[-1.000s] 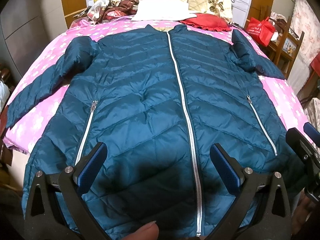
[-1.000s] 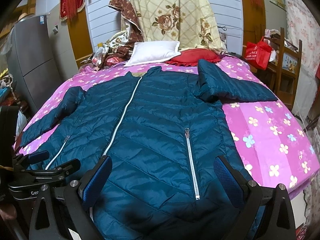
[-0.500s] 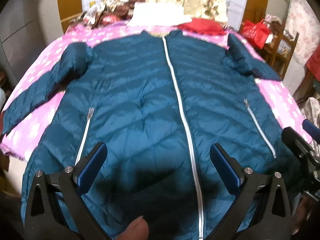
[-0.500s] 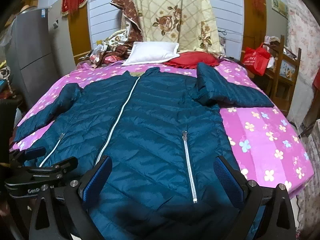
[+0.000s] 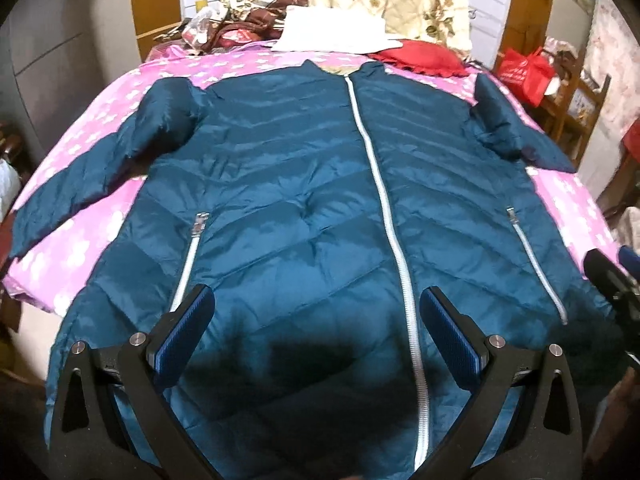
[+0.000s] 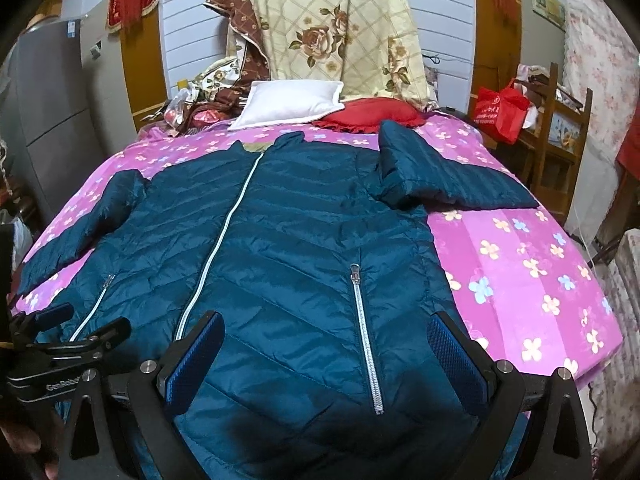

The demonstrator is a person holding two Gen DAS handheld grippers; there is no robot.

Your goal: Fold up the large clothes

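Observation:
A large teal quilted jacket [image 5: 304, 208] [image 6: 288, 248] lies flat, front up and zipped, on a pink flowered bed [image 6: 528, 264], collar toward the far end. Its left sleeve [image 5: 92, 168] stretches out over the bed's left side. The right sleeve [image 6: 444, 172] lies out toward the right edge. My left gripper [image 5: 316, 328] hangs open above the hem, left of the silver centre zip [image 5: 384, 208]. My right gripper [image 6: 328, 348] is open above the hem around the right pocket zip [image 6: 366, 340]. Neither holds anything. The left gripper also shows at the left edge of the right wrist view [image 6: 60, 344].
A white pillow [image 6: 292, 104] and a red cushion [image 6: 372, 114] sit at the head of the bed, with a floral quilt [image 6: 340, 32] hung behind. A red bag [image 6: 500, 112] and wooden chair [image 6: 568, 128] stand right. A grey cabinet [image 6: 48, 120] stands left.
Both grippers have shifted slightly over the hem and stayed open. The thumb seen at the bottom of the left wrist view is out of sight now. The jacket has not moved.

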